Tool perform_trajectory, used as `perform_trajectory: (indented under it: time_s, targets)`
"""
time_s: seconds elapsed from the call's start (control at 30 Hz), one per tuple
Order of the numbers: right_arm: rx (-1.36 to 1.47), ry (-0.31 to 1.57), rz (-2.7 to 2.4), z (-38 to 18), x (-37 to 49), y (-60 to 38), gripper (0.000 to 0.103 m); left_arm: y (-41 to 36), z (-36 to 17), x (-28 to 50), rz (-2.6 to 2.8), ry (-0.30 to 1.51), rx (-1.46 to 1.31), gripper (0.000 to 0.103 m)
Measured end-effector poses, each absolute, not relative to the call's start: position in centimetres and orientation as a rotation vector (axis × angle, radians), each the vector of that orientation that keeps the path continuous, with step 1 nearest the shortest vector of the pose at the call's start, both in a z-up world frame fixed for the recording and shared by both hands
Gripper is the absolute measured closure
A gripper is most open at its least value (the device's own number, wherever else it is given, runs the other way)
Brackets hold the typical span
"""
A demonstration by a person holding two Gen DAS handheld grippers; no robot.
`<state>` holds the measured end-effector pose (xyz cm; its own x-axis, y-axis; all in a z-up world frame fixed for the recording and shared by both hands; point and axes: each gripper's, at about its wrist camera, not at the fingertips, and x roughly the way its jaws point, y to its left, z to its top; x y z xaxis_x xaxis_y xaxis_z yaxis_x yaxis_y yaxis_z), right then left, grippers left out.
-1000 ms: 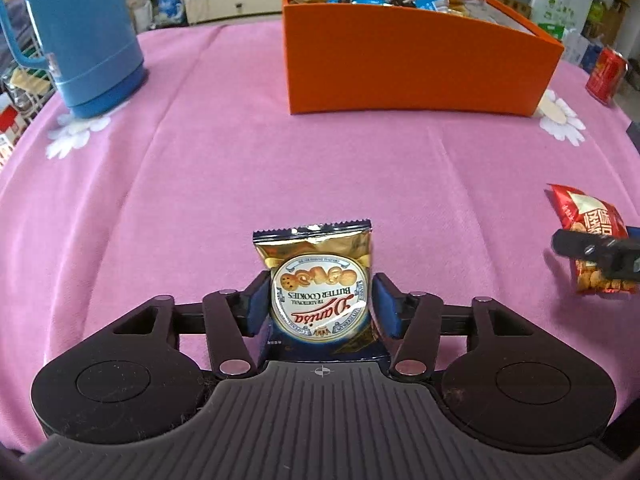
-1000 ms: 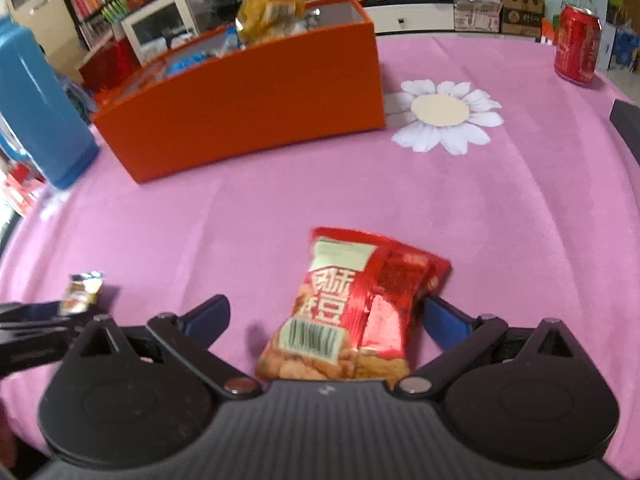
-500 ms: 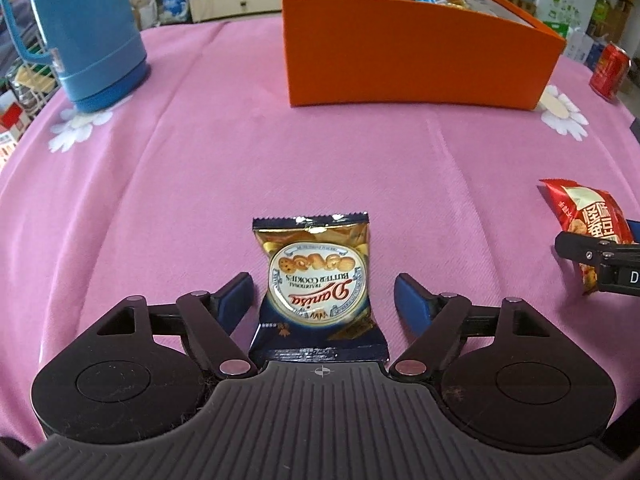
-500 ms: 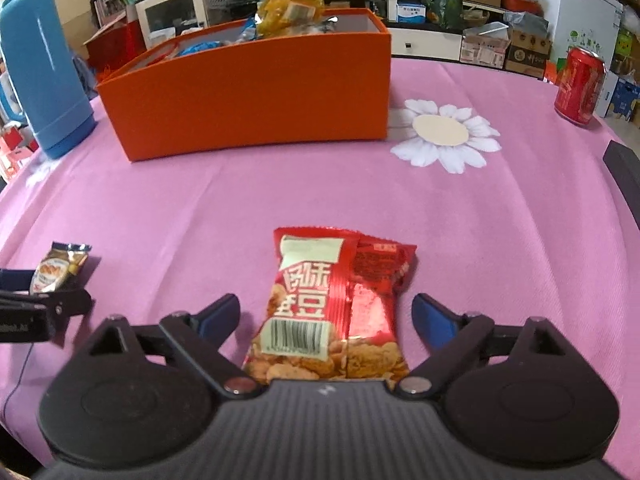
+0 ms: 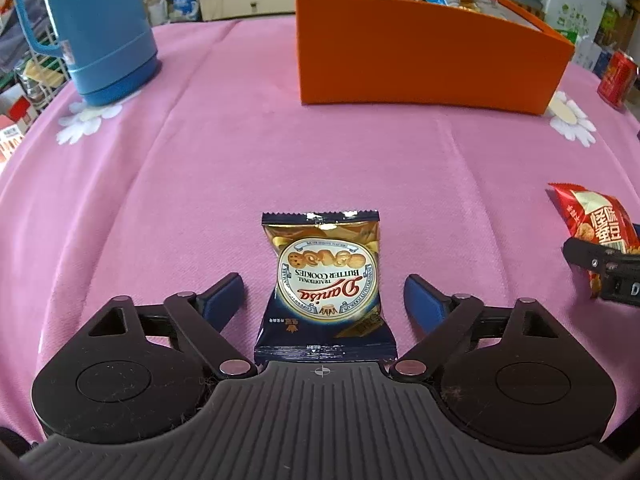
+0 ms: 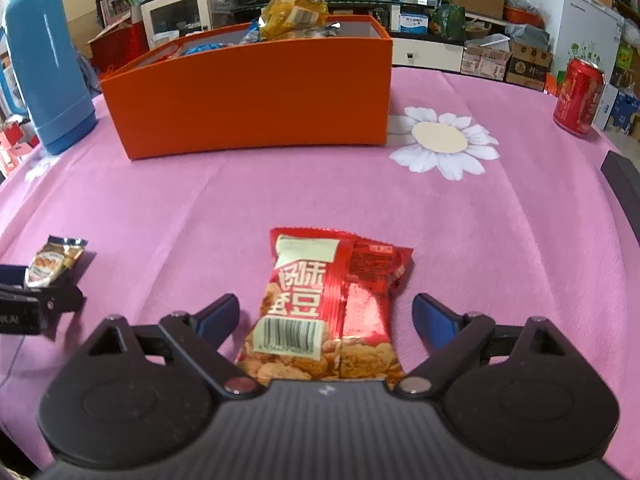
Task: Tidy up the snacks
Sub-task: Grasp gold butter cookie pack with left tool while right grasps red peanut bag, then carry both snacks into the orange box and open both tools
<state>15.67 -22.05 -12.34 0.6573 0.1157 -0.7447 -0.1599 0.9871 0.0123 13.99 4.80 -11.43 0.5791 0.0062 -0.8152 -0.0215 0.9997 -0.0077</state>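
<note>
A gold and navy butter cookie packet (image 5: 326,284) lies on the pink tablecloth between the wide-open fingers of my left gripper (image 5: 324,300), touching neither pad. It also shows in the right wrist view (image 6: 54,260). A red peanut snack bag (image 6: 332,308) lies between the open fingers of my right gripper (image 6: 326,316); it also shows in the left wrist view (image 5: 596,224). The orange box (image 5: 424,64), holding several snack packs, stands at the far side of the table and shows in the right wrist view (image 6: 252,92).
A blue thermos (image 5: 96,28) stands at the far left. A red soda can (image 6: 578,98) stands at the far right edge. A dark flat object (image 6: 624,188) lies at the right edge. Shelves and boxes crowd the room behind the table.
My left gripper opened and let go of the cookie packet, which now lies flat. My right gripper stayed open around the red bag and turned to face the box squarely.
</note>
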Motion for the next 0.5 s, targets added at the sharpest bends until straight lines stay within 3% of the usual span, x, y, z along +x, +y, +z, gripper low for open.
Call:
perform_trajectory:
  time_s: [0.03, 0.07, 0.17, 0.4, 0.47, 0.5]
  targets:
    - [-0.078, 0.833, 0.151, -12.4, 15.5, -21.9, 0.018, 4.8, -11.2, 13.7, 0.012, 0.932, -0.016, 0.076]
    - [-0.08, 0.822, 0.161, -12.2, 15.3, -21.9, 0.033, 4.7, -11.0, 13.6, 0.008, 0.921, -0.016, 0.084]
    - [-0.067, 0.837, 0.186, -11.6, 14.8, -22.0, 0.038, 4.9, -10.6, 13.2, -0.009, 0.937, -0.064, 0.089]
    - [0.011, 0.864, 0.229, -11.3, 12.2, -22.1, 0.039, 4.6, -10.6, 11.5, -0.011, 0.946, -0.049, 0.084]
    - [-0.027, 0.86, 0.23, -11.4, 12.1, -21.5, 0.034, 4.1, -10.7, 11.4, -0.008, 0.959, -0.002, 0.066]
    - [-0.037, 0.862, 0.235, -11.4, 12.1, -21.4, 0.033, 4.0, -10.8, 11.2, 0.001, 0.959, 0.006, 0.061]
